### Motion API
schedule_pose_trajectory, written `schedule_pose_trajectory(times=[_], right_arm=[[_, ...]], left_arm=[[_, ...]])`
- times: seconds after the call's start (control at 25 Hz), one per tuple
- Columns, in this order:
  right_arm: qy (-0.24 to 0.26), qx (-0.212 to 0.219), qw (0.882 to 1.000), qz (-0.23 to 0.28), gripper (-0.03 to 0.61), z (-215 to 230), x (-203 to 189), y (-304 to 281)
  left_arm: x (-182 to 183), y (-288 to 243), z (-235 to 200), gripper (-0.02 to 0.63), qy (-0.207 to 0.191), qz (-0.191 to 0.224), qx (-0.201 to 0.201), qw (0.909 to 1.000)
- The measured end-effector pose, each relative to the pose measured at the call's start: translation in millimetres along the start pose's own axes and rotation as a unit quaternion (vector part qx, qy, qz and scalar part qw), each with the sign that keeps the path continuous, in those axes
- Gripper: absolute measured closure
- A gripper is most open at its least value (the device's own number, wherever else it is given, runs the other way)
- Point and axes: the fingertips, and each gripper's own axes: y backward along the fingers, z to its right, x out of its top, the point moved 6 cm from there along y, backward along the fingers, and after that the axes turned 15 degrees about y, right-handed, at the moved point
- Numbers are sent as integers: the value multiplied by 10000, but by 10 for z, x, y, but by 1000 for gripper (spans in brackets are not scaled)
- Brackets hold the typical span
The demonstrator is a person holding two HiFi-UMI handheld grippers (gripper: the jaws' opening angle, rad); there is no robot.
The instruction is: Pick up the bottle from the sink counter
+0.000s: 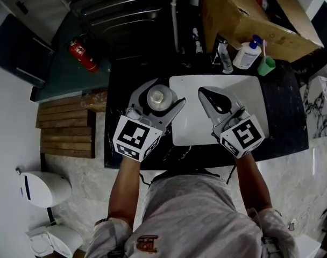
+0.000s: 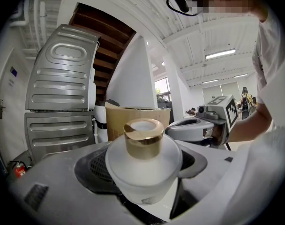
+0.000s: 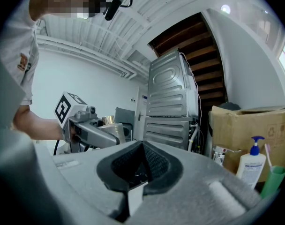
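A white bottle (image 1: 159,97) with a gold cap (image 2: 143,137) sits between the jaws of my left gripper (image 1: 164,95), which is shut on its round body (image 2: 143,165). In the head view it is over the left part of the black counter (image 1: 282,117), beside the white sink basin (image 1: 249,90), cap up. My right gripper (image 1: 205,94) hovers over the basin with its jaws shut and nothing between them; its dark pads (image 3: 154,165) meet. Each gripper view shows the other gripper: the right one (image 2: 198,128) and the left one (image 3: 93,130).
At the back of the counter stand a clear bottle (image 1: 225,57), a white pump bottle (image 1: 248,52) and a green cup (image 1: 267,65), below a cardboard box (image 1: 249,15). A red fire extinguisher (image 1: 82,55) and wooden slats (image 1: 64,128) lie to the left. A grey appliance (image 3: 170,102) stands behind.
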Motion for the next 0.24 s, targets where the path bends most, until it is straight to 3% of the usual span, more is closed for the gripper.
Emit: schedule_pose_trajectory(times=[0.24], right_arm=[[-2,17,10000,-17,577,8,-10,-9]], left_arm=[[-11,-11,-12,282,-9,-30,9,10000]])
